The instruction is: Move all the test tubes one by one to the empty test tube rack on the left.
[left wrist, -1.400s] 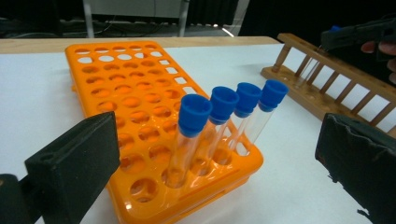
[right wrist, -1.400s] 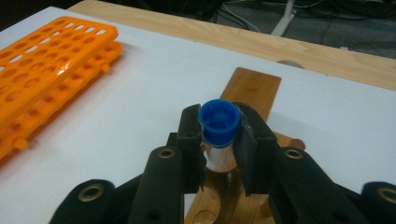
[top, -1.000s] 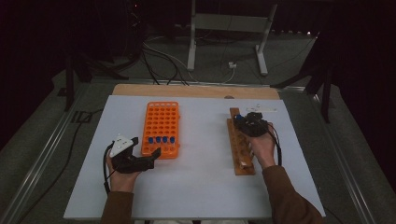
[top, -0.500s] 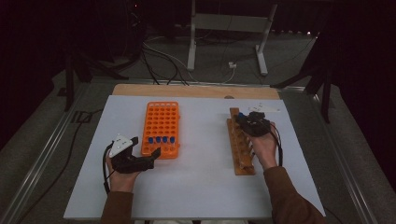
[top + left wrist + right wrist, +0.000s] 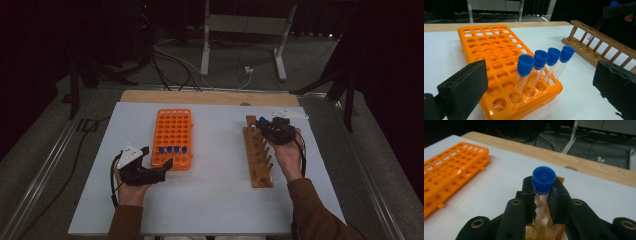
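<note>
An orange tube rack (image 5: 172,137) lies left of centre on the white table, with several blue-capped tubes (image 5: 172,149) standing in its near row. My left gripper (image 5: 157,156) hovers open at the rack's near edge. In the left gripper view its jaws stand wide on either side of those tubes (image 5: 541,58), touching none. My right gripper (image 5: 263,124) is shut on a blue-capped tube (image 5: 544,178), held upright above the far end of the wooden rack (image 5: 260,160). The tube's glass body hangs over the wood (image 5: 541,230).
The white sheet (image 5: 215,200) covers the table, and a strip of bare wood (image 5: 210,96) runs along its far edge. Beyond that, cables and a metal stand (image 5: 240,30) are on the dark floor. Open sheet lies between the two racks.
My right gripper has risen slightly with the tube in it, over the far end of the wooden rack. The left gripper has stayed put.
</note>
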`<control>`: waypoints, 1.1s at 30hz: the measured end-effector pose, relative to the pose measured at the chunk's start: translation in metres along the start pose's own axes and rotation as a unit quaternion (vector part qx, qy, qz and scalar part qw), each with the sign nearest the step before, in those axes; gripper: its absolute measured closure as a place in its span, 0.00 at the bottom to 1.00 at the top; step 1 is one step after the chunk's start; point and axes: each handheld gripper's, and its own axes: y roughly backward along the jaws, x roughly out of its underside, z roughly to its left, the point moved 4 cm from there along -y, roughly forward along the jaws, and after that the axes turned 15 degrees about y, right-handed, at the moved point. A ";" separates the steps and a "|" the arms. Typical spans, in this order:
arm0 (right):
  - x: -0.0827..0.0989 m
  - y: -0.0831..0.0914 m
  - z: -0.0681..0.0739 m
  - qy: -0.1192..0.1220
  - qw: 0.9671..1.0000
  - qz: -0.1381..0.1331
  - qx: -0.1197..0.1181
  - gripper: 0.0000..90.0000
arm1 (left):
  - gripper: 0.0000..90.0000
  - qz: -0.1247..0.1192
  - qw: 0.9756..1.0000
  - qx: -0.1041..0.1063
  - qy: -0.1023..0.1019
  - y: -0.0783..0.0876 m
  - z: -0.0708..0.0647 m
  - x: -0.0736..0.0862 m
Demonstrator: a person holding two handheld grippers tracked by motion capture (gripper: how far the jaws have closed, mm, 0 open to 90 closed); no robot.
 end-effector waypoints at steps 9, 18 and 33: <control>-0.015 0.017 -0.001 0.012 0.999 -0.030 -0.001 0.86 | 0.01 0.006 1.000 0.005 -0.003 -0.001 -0.002 0.000; -0.018 0.022 0.012 0.035 0.998 -0.038 -0.020 0.86 | 0.01 0.007 1.000 0.010 -0.008 -0.002 -0.006 0.000; -0.006 0.024 0.045 0.056 0.996 -0.033 -0.066 0.86 | 0.01 0.006 1.000 0.016 -0.019 -0.002 -0.014 -0.001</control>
